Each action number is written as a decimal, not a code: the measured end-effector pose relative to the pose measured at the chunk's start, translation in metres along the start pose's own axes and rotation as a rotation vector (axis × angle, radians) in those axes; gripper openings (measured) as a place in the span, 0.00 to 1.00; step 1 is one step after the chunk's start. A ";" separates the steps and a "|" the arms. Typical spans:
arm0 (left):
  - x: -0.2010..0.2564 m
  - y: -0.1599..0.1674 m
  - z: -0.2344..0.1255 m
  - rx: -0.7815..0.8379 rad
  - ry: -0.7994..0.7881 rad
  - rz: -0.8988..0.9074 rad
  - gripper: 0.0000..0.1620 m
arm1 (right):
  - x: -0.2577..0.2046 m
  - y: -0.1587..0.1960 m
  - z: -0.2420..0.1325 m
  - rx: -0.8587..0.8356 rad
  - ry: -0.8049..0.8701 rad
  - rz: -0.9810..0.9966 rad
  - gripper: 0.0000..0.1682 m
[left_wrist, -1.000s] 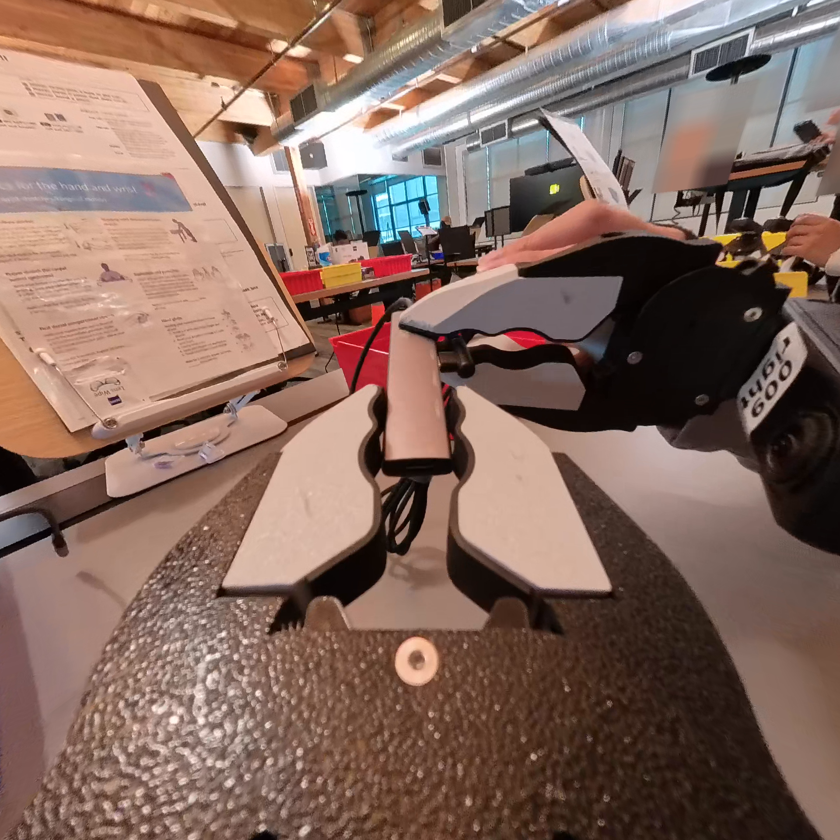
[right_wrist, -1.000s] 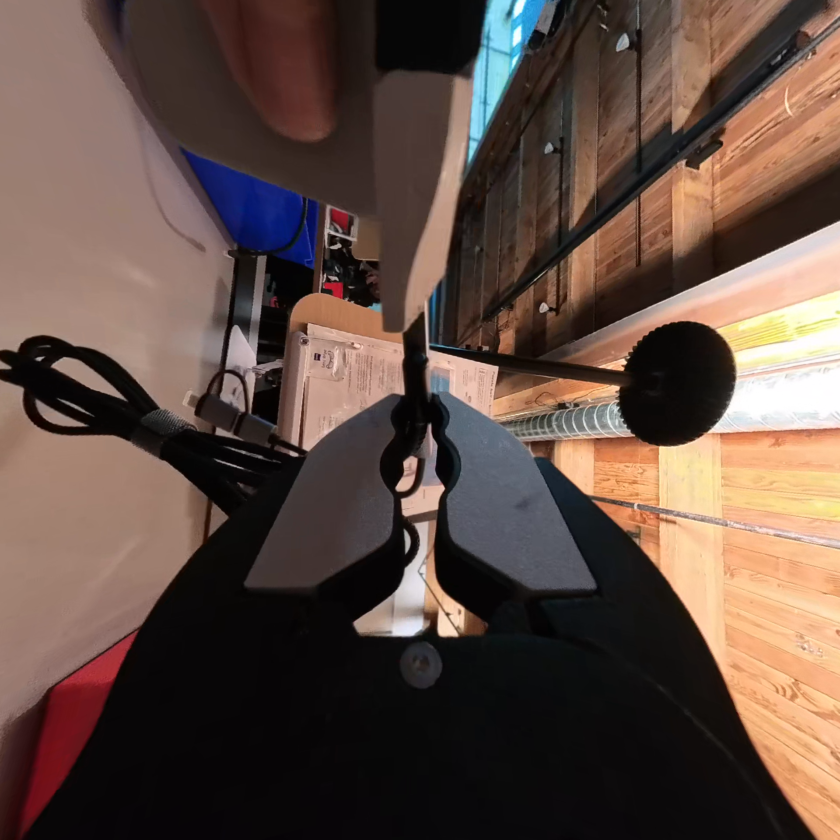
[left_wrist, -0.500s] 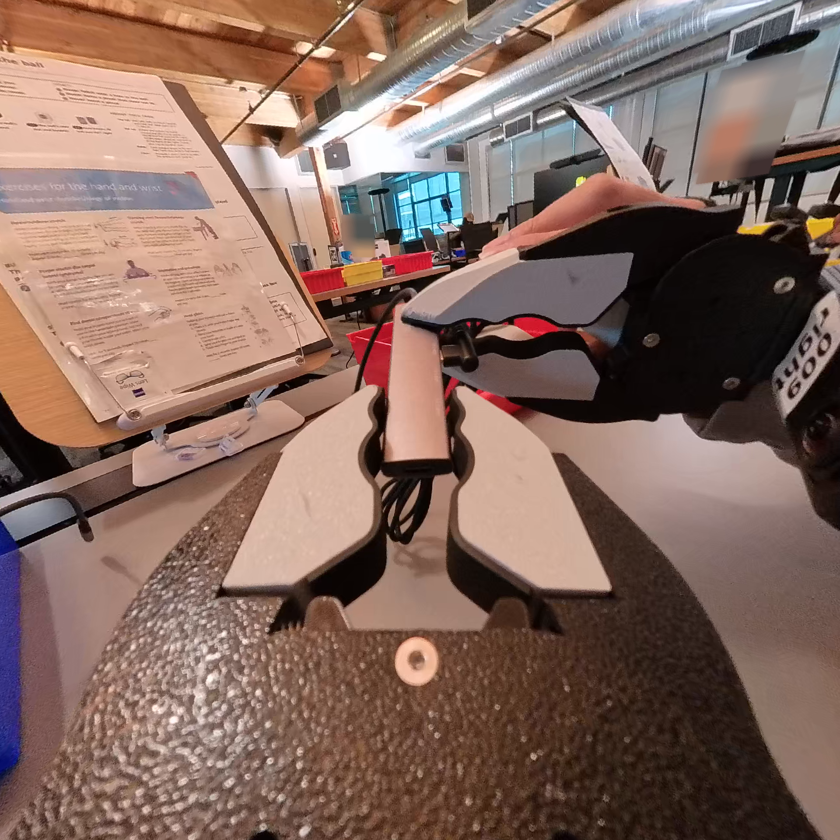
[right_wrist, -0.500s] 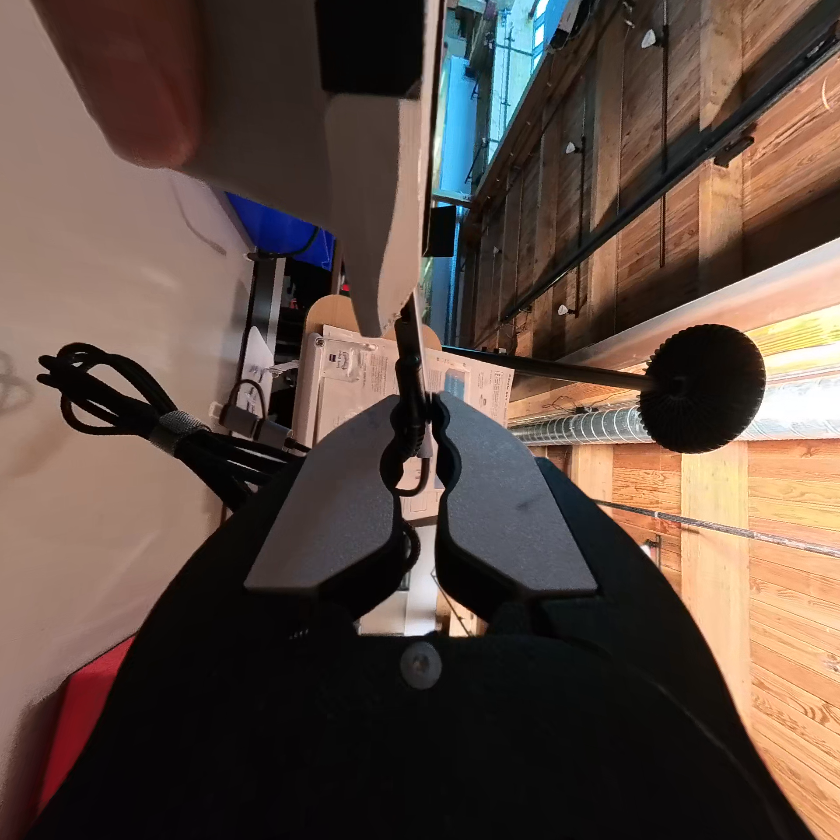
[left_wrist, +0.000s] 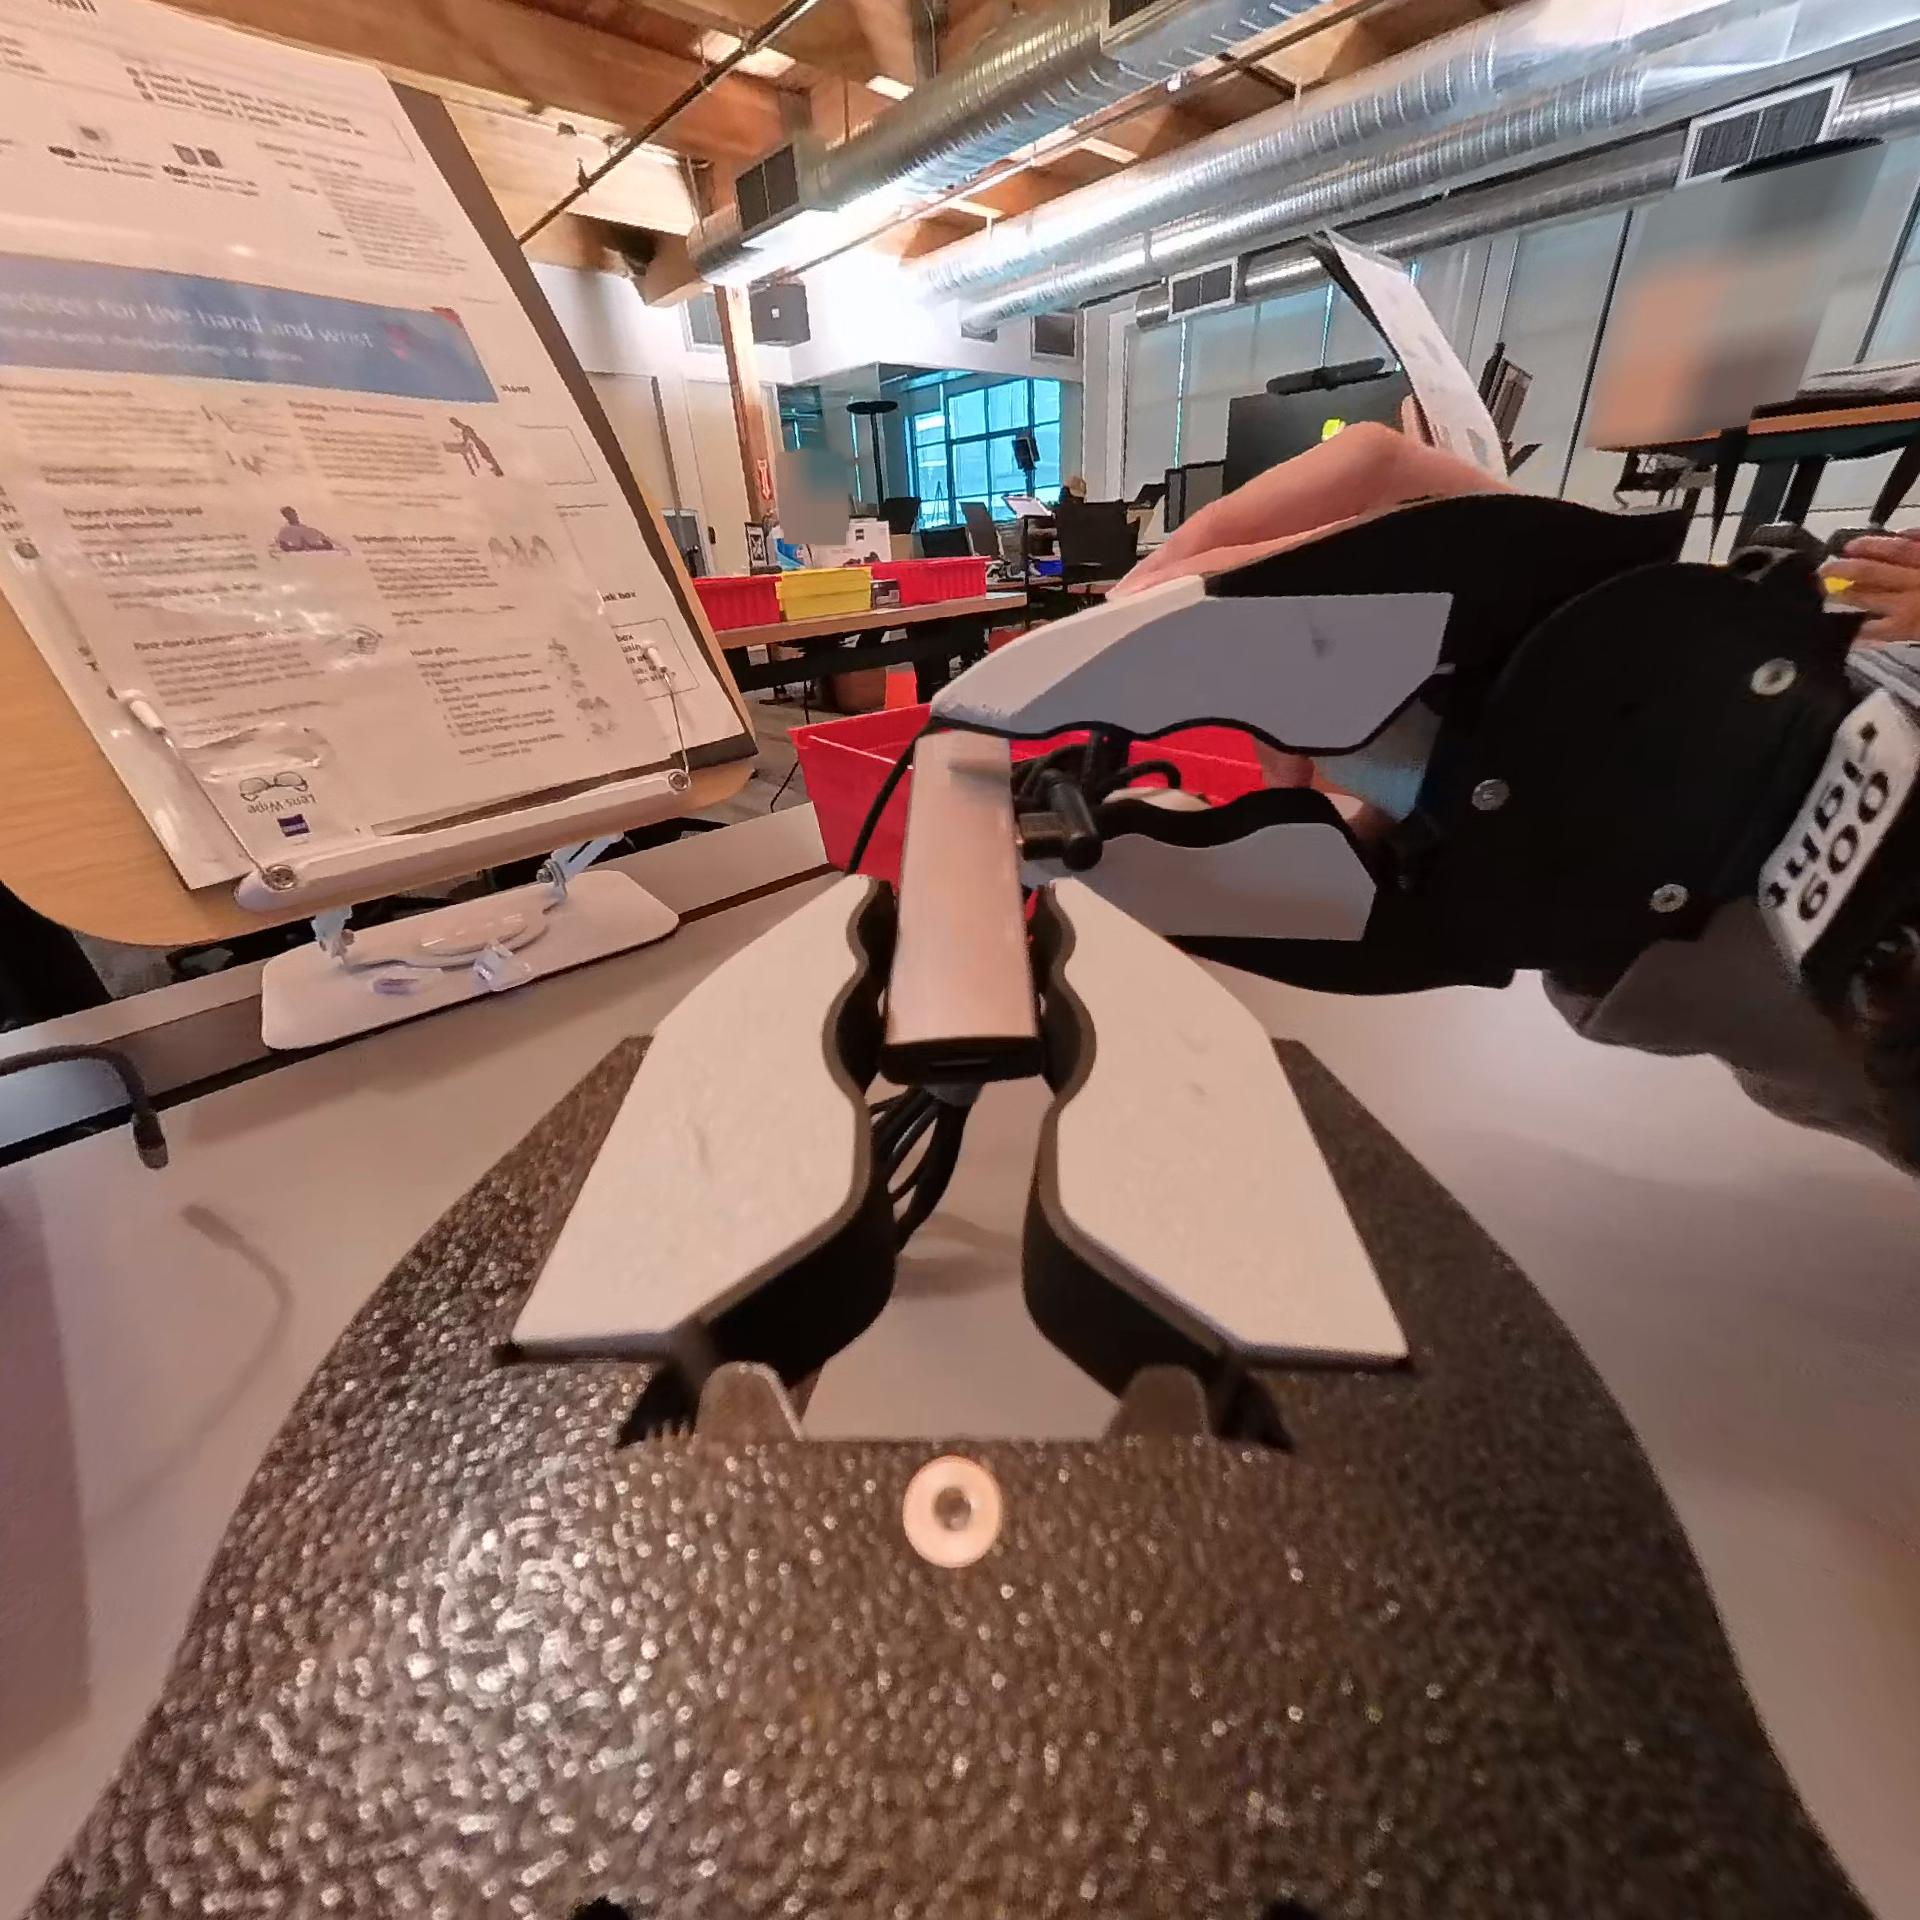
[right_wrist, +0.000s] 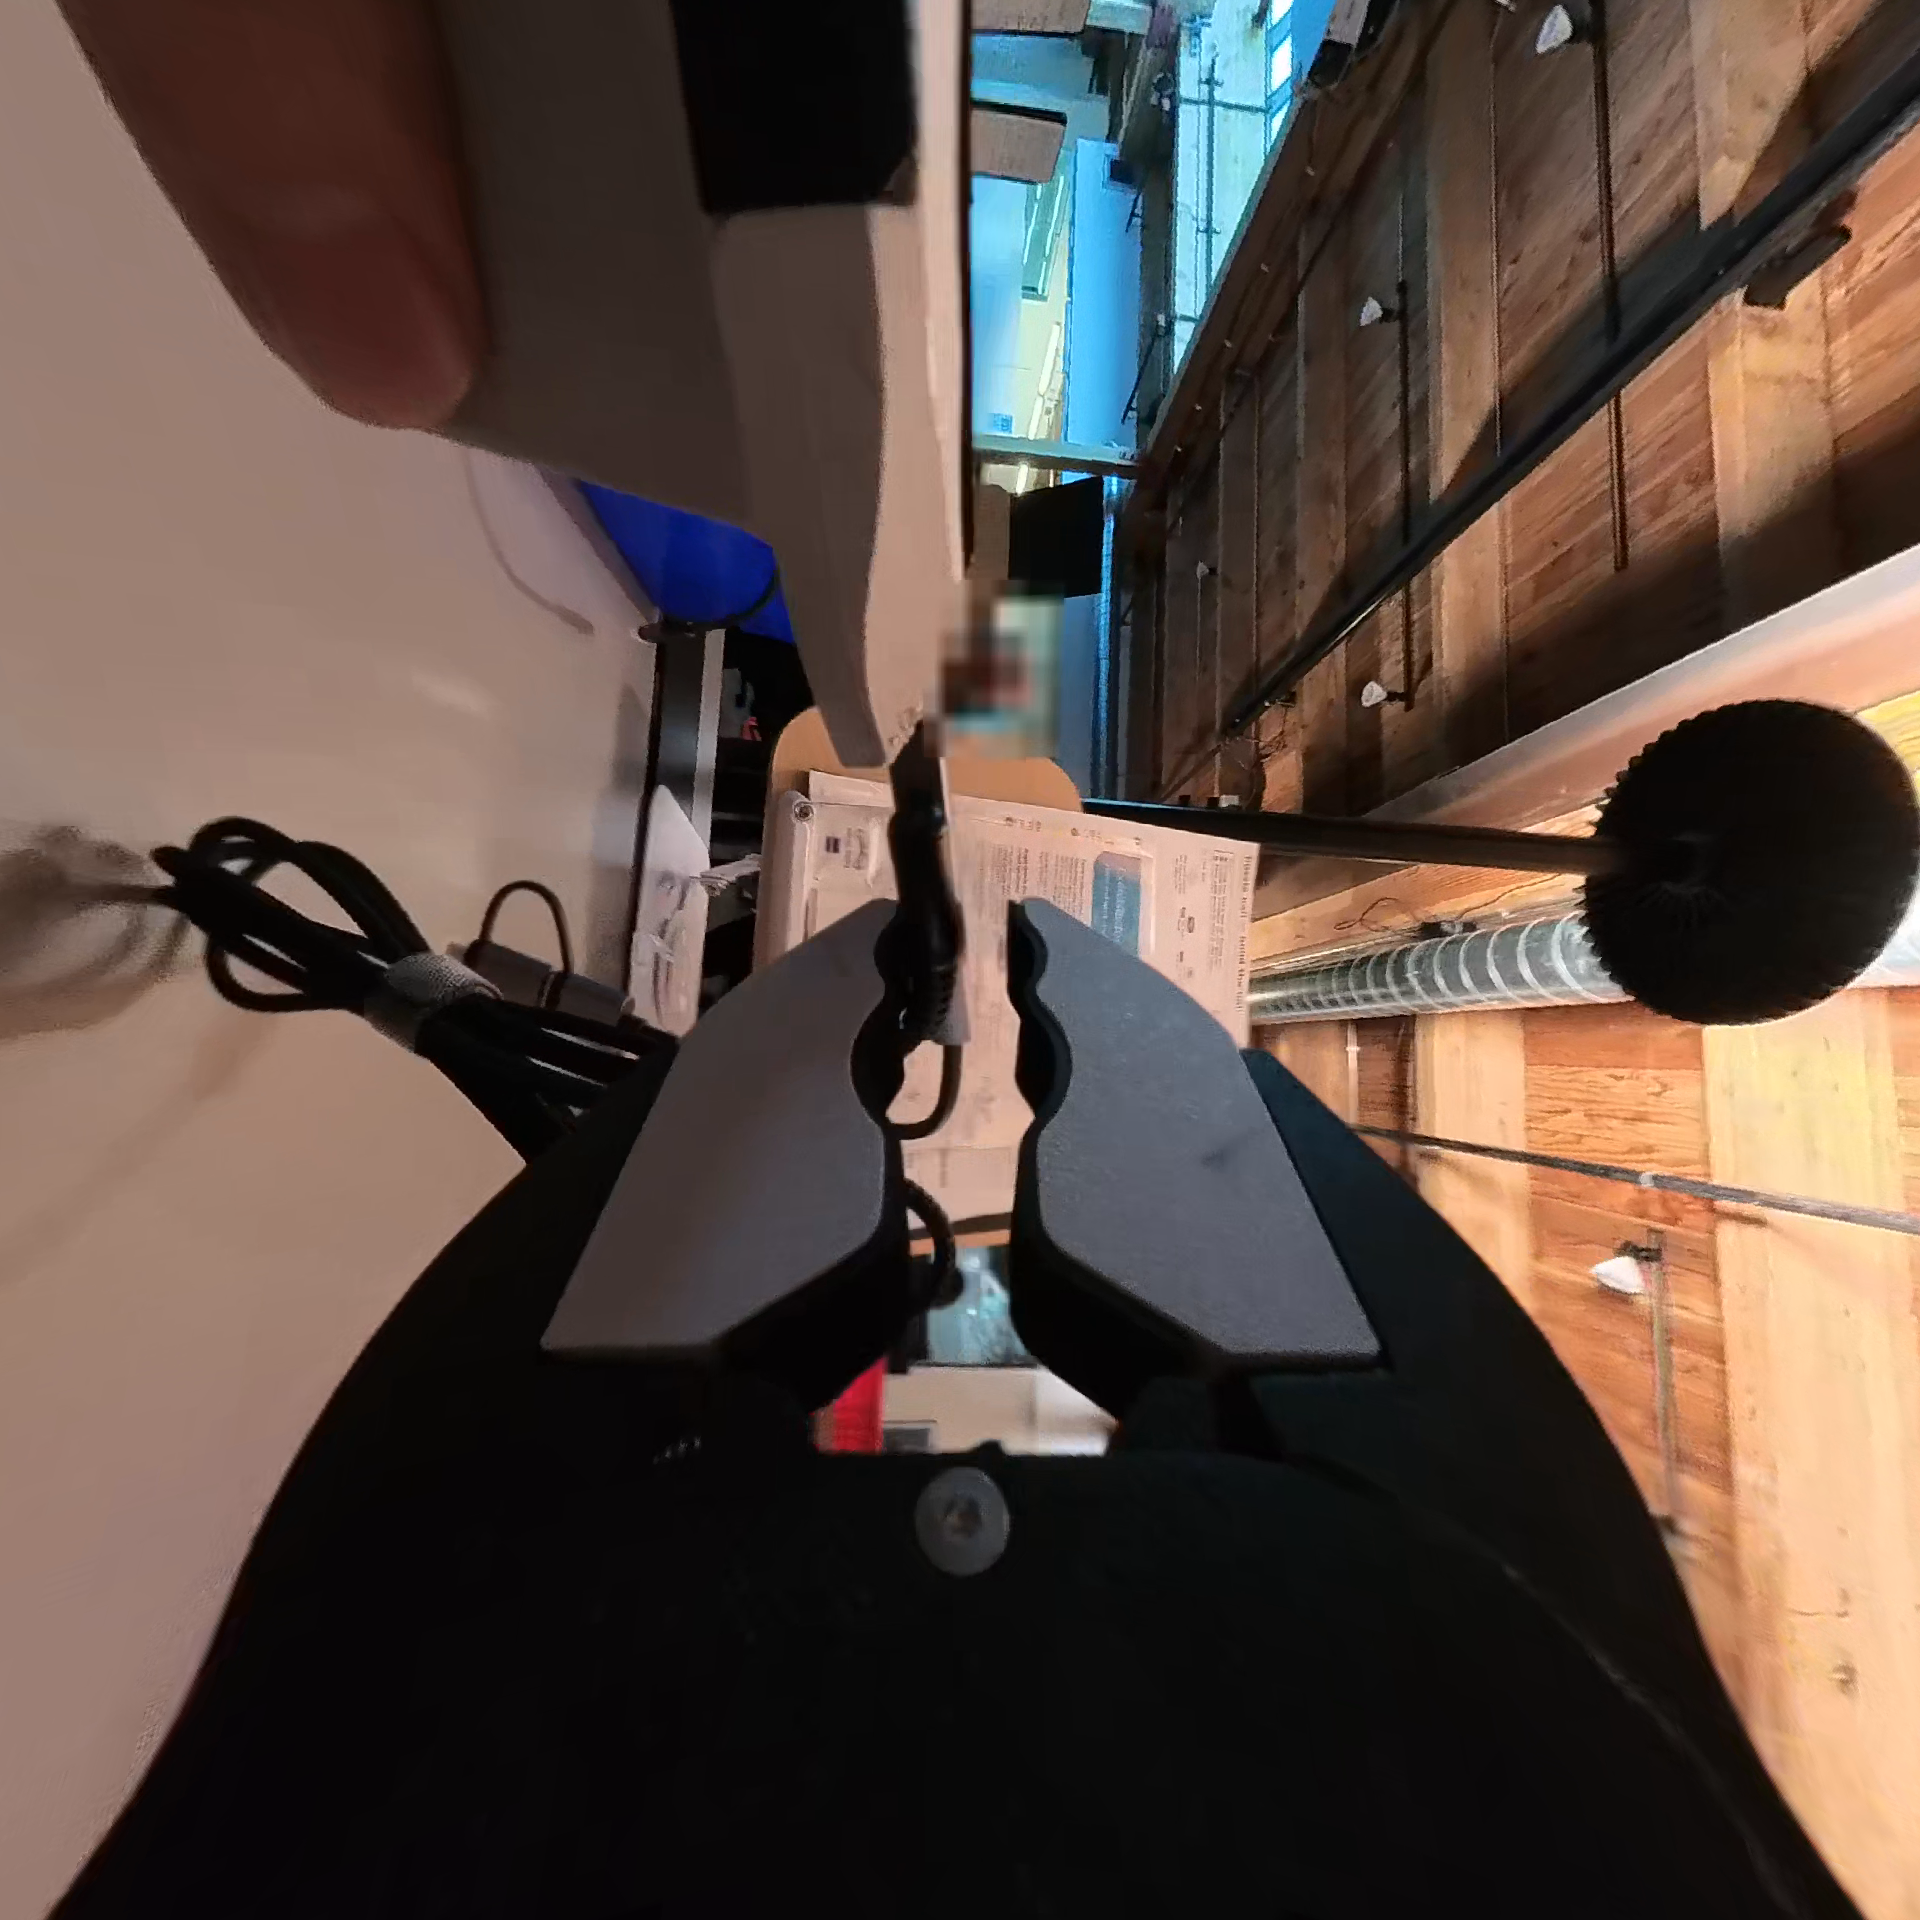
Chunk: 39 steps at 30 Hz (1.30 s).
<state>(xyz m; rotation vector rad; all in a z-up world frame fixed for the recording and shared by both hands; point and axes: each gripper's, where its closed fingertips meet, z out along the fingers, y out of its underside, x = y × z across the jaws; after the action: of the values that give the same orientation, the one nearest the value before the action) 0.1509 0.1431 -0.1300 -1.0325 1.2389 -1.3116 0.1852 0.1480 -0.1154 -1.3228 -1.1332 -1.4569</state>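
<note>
The left hand-held gripper (left_wrist: 961, 997) is pinching a slim metal hub (left_wrist: 961, 914) by its long sides above the table (left_wrist: 1558, 1195) — it looks light, stiff and smooth, likely slippery. The right hand-held gripper (right_wrist: 951, 961) is standing slightly parted around a black plug (right_wrist: 925, 894) at the hub's side, its cable (right_wrist: 343, 956) looking limp.

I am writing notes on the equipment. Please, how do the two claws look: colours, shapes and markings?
The left claw has a speckled, rough dark body, one pale screw at its centre, and two flat light grey fingers with wavy black inner edges. The right claw has a smooth black body with round screw heads, grey-faced fingers of the same wavy shape, and a white label with black characters.
</note>
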 end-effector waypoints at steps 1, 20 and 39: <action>-0.001 -0.001 0.000 0.000 -0.002 0.001 0.16 | 0.000 0.000 0.000 0.009 -0.006 0.039 0.12; 0.000 -0.007 -0.008 0.044 0.056 0.003 0.17 | 0.007 0.012 -0.004 -0.003 0.073 -0.076 0.05; 0.005 -0.007 -0.009 0.054 0.051 -0.004 0.15 | 0.005 0.010 -0.003 0.041 0.059 -0.002 0.12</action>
<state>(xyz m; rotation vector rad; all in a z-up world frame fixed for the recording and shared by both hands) 0.1405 0.1395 -0.1239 -0.9691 1.2334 -1.3744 0.1933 0.1425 -0.1097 -1.2427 -1.1198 -1.4573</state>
